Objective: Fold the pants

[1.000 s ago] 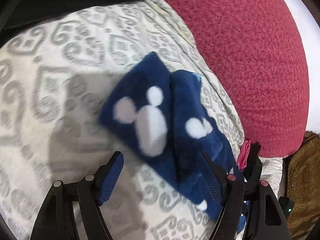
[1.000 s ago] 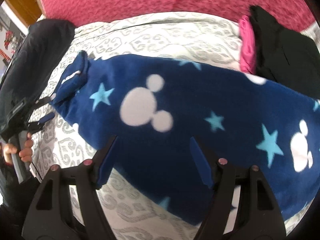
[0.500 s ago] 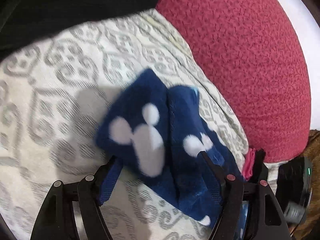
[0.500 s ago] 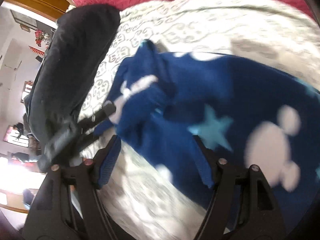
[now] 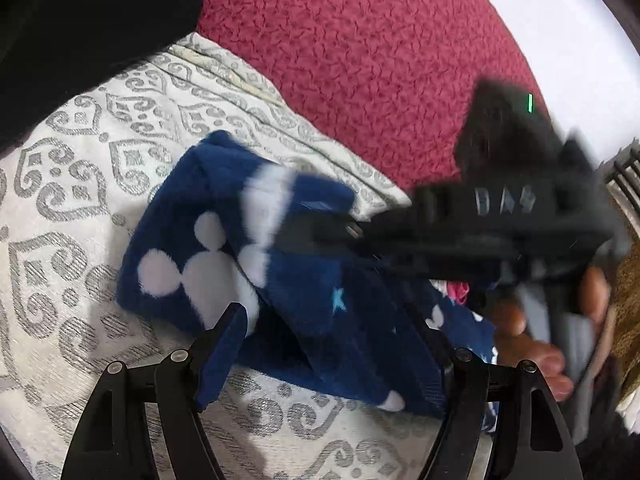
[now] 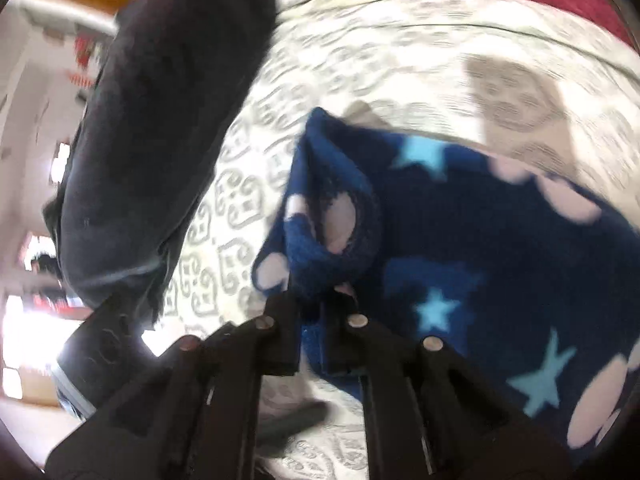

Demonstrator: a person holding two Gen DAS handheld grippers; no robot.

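Observation:
The dark blue fleece pants (image 5: pixel 224 248) with white mouse heads and light blue stars lie on the patterned white bedspread (image 5: pixel 72 184). My left gripper (image 5: pixel 324 344) is open, its jaws either side of the leg ends, low over the cloth. My right gripper (image 6: pixel 312 300) is shut on the pants' leg end (image 6: pixel 332 232) and lifts it in a bunch. In the left wrist view the right gripper (image 5: pixel 320 224) comes in from the right, blurred, pinching the upper leg end.
A red blanket (image 5: pixel 360 60) covers the bed beyond the bedspread. A black garment (image 6: pixel 160 120) lies at the left. A pink cloth (image 5: pixel 458 292) peeks out behind the pants. The person's hand (image 5: pixel 532 336) holds the right gripper's handle.
My right gripper swung left to the leg ends and shut on one, bunching it up. My left gripper moved closer to the leg ends and stays open.

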